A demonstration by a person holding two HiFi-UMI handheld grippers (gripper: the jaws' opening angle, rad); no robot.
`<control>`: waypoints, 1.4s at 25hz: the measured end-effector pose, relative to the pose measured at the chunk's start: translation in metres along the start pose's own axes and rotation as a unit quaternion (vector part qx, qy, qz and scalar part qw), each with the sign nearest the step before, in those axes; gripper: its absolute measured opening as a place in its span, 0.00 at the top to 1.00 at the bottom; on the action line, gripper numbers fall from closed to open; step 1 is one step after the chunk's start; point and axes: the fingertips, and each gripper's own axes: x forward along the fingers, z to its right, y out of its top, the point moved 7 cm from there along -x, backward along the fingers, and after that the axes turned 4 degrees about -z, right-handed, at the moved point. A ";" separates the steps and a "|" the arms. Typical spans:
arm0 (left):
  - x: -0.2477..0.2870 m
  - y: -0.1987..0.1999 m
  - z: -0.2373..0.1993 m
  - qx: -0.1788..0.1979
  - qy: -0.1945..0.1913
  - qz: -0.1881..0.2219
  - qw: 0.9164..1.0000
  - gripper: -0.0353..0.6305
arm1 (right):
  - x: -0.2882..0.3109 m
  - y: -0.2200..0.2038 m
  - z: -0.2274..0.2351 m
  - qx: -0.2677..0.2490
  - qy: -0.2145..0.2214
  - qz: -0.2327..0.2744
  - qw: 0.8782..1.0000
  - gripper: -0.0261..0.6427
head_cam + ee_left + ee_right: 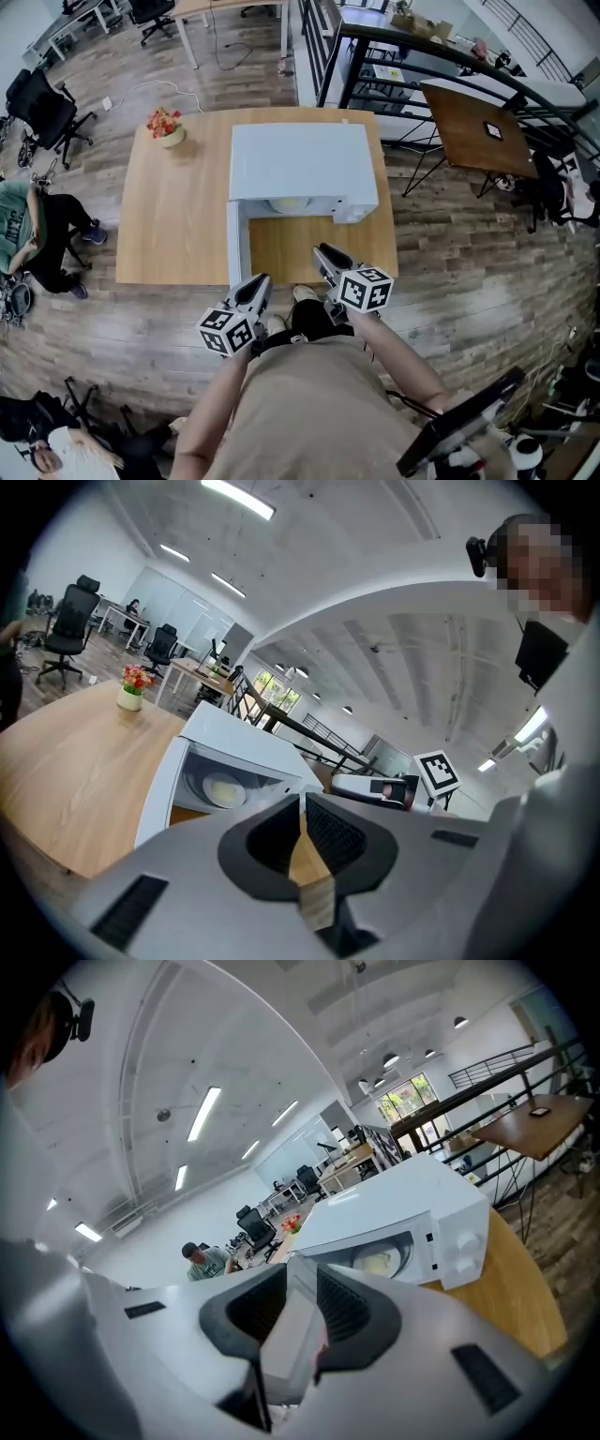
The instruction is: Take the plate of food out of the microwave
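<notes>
A white microwave (300, 159) stands on a wooden table (178, 216), its door (234, 246) swung open to the left. Inside it sits a white plate of pale food (289, 203), which also shows in the left gripper view (223, 789) and the right gripper view (377, 1262). My left gripper (260, 281) hangs at the table's near edge by the door's end, its jaws shut and empty (302, 803). My right gripper (323, 253) is over the table in front of the cavity. Its jaws (302, 1274) stand a narrow gap apart with nothing between them.
A small pot of red flowers (167, 127) sits at the table's far left corner. A second wooden table (478, 127) and black railings stand to the right. A seated person (28, 225) and office chairs (42, 108) are on the left.
</notes>
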 end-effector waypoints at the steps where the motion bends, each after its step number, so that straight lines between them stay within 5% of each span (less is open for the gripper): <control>1: 0.006 0.003 -0.003 -0.004 0.008 0.001 1.000 0.94 | 0.008 0.006 0.007 -0.003 0.002 -0.009 1.000 0.83; 11: 0.032 0.026 -0.014 -0.034 0.084 0.020 0.996 0.94 | 0.066 0.018 0.076 0.008 -0.014 -0.071 0.997 0.83; 24: 0.054 0.021 -0.015 -0.035 0.153 0.046 0.987 0.94 | 0.160 -0.034 0.152 0.090 -0.052 -0.072 0.992 0.83; 27: 0.060 0.020 -0.013 -0.032 0.160 0.047 0.985 0.94 | 0.178 -0.043 0.168 0.115 -0.056 -0.069 0.989 0.72; 35: 0.070 0.013 -0.016 -0.053 0.189 0.034 0.980 0.94 | 0.215 -0.059 0.194 0.154 -0.119 -0.046 0.980 0.72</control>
